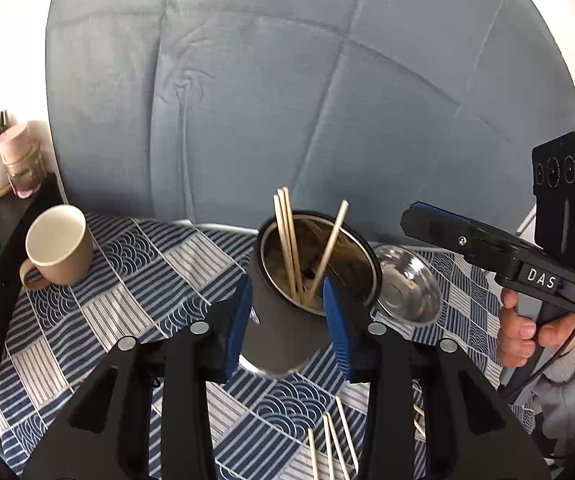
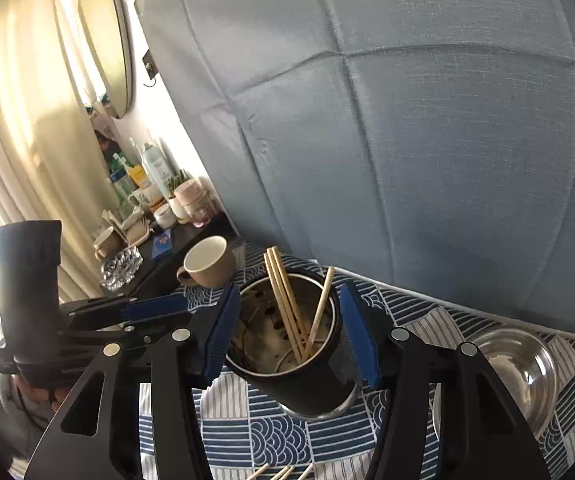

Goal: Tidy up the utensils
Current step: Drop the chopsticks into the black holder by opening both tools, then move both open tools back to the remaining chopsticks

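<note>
While both grippers stood part open and empty, the left gripper (image 1: 287,320) and right gripper (image 2: 291,340) framed the dark utensil holder (image 1: 287,320) without touching; four chopsticks (image 1: 291,240) leaned inside, loose chopsticks (image 1: 333,440) lay near the tablecloth's (image 1: 127,280) front edge.

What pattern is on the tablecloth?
Navy and white patchwork of stripes and wave scallops on the tablecloth; clearest in left wrist view.

both tongs, left (image 1: 287,320) and right (image 2: 291,336), angled downward, jaws apart, empty
</note>
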The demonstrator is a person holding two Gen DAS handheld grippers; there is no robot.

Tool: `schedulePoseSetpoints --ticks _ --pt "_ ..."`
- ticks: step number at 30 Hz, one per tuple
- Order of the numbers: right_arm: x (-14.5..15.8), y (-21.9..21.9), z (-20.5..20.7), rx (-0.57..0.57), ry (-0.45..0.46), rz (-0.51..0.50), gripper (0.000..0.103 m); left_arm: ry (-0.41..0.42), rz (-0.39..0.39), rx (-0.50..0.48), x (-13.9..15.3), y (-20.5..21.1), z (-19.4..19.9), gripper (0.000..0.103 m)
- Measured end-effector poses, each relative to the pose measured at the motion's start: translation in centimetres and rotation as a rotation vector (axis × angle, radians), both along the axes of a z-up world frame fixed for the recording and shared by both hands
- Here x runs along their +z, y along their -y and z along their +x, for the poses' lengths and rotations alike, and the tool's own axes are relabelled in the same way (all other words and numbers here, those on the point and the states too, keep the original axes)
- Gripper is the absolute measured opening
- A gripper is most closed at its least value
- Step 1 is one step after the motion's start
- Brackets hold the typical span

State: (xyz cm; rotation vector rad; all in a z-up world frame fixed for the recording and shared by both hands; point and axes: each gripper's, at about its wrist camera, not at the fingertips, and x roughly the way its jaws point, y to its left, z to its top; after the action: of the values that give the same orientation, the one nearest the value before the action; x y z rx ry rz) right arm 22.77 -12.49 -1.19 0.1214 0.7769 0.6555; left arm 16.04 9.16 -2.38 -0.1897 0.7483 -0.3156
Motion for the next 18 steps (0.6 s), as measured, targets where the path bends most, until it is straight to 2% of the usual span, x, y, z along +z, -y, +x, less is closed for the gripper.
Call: schedulePoseSetpoints --ticks 2,4,6,9,13,18 --pt "-0.3 0.3 -0.8 -0.003 -0.009 -0.012 0.052 -0.010 0.016 -0.007 -0.4 0.1 -0.7 0.053" --pt "-0.5 0.6 -1.4 -0.009 -0.016 -0.024 0.058 -0.026 0.026 -0.010 -1.1 0.2 -1.2 0.054" --pt "-0.9 1.1 -2.1 -0.020 -0.027 -0.041 0.060 -0.050 0.039 -0.009 -1.8 0.2 -1.6 0.060" --pt "-1.3 1.9 -2.8 -0.049 -0.040 -0.074 0.070 -0.080 0.051 -0.015 -2.6 0.3 -2.4 0.065" --pt "-2.1 3.6 -3.7 -0.098 -0.065 -0.100 0.073 -0.125 0.107 -0.027 -4.0 0.8 -3.3 0.070" --pt "-3.8 5.9 -4.7 -0.149 -0.117 -0.128 0.075 -0.199 0.128 -0.044 -6.2 1.4 -4.6 0.074"
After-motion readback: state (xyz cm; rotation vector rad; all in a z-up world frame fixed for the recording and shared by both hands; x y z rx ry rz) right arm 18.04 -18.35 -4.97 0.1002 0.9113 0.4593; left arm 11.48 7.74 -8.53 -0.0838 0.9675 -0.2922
